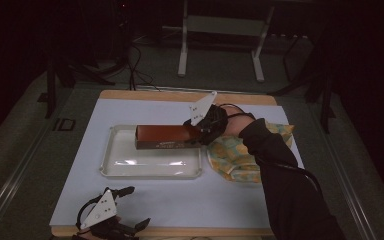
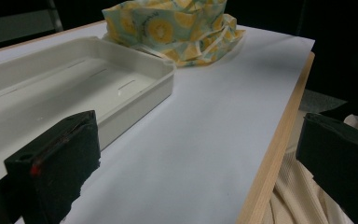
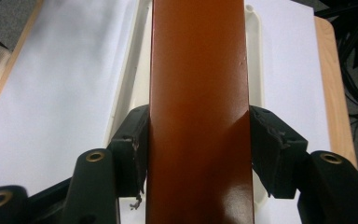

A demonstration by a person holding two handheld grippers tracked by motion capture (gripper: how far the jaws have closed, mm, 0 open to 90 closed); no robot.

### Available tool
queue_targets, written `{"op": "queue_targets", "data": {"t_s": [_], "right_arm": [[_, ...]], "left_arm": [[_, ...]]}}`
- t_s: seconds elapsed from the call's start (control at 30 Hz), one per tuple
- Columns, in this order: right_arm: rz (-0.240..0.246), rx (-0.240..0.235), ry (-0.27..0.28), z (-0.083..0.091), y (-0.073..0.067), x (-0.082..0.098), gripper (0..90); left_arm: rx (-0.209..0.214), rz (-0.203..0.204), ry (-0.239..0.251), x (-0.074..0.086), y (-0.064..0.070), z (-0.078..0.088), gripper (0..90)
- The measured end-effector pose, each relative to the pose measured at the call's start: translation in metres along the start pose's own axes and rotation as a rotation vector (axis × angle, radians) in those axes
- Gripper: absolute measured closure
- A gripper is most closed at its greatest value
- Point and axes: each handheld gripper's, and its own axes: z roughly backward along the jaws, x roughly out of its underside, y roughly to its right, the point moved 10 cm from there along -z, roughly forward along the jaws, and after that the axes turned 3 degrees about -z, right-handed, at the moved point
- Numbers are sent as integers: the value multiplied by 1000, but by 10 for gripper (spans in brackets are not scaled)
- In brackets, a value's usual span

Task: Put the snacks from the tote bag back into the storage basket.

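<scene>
Brown box (image 1: pixel 166 136): long, rectangular, glossy rust-brown top, held lengthwise over the white tray (image 1: pixel 125 167), toward its far side; can't tell whether its underside touches the tray floor or hangs just above it. Right gripper (image 1: pixel 200 134) clamps it at the right-hand end, jaws pressed flat on the two long sides, as the right gripper view shows w/ the box (image 3: pixel 198 116) running straight out btwn them; end grip prob. chosen so the box can be laid down flat w/o the jaws fouling the tray wall. Tray (image 3: pixel 254 56) sits mid-table on the pale sheet (image 1: pixel 180 200); nothing else seen in it, so room for the box. Just right of the tray, a yellow-patterned cloth bag (image 1: pixel 235 155) lies crumpled under the person's right sleeve (image 1: pixel 280 165); likely where the box belongs to or came from, only a guess. Left gripper (image 1: pixel 111 215) rests at the near-left table edge, jaws wide apart and gripping nothing, well clear of the tray (image 2: pixel 121 88); seems parked, not needed for this step.
</scene>
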Motion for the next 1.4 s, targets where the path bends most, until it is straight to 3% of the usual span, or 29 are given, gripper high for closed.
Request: {"op": "queue_targets", "data": {"t_s": [0.13, 0.3, 0.9, 1.1, 1.4], "right_arm": [[5, -1, -8, -13, 1, 5, 433], [-22, -16, 9, -27, 0, 13, 433], [-57, -35, -53, -77, -3, 45, 433], [-72, -34, -83, -87, -2, 60, 432], [-77, -27, -106, -96, 0, 65, 432]], "left_arm": [[1, -1, -1, 0, 0, 0, 0], [3, -1, -3, 1, 0, 0, 0], [8, -6, -9, 1, 1, 0, 0], [10, -5, -9, 1, 1, -1, 0], [12, -4, -10, 1, 2, -1, 0]]}}
